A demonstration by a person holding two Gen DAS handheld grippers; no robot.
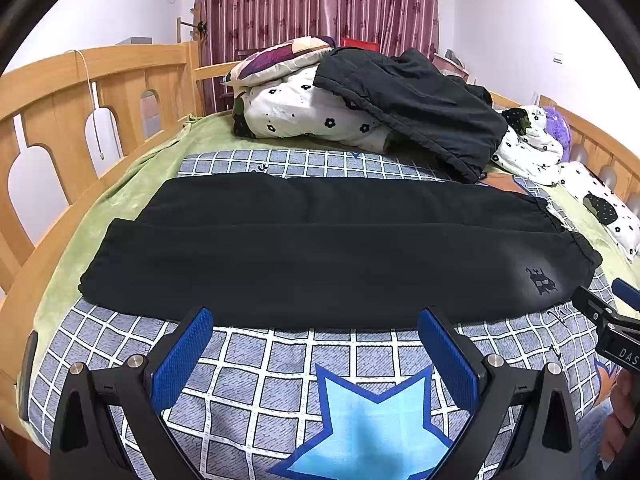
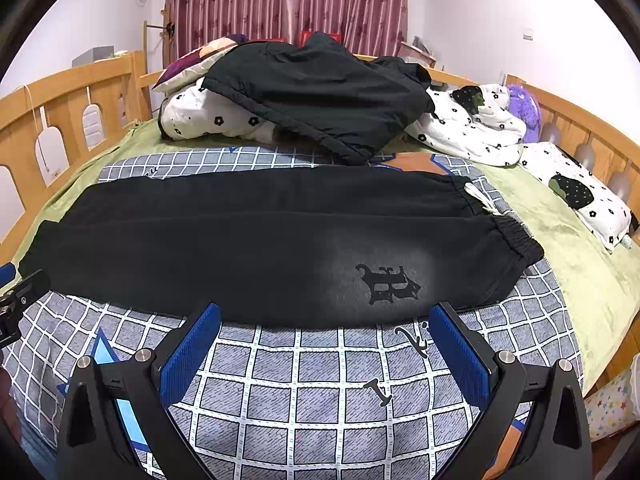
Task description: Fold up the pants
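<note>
Black pants (image 2: 256, 240) lie flat across checked blanket (image 2: 312, 392), waistband at right; right gripper (image 2: 324, 320) open, prob. just short of the hem.

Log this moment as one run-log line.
pants: flat on bed, legs stacked, waistband right | left gripper: open, empty | right gripper: open, empty | fold: cross-fold pending

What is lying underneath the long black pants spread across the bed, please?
The long black pants rest on a grey-blue checked blanket, itself over a green sheet. Its pattern beneath the pants is covered.
</note>
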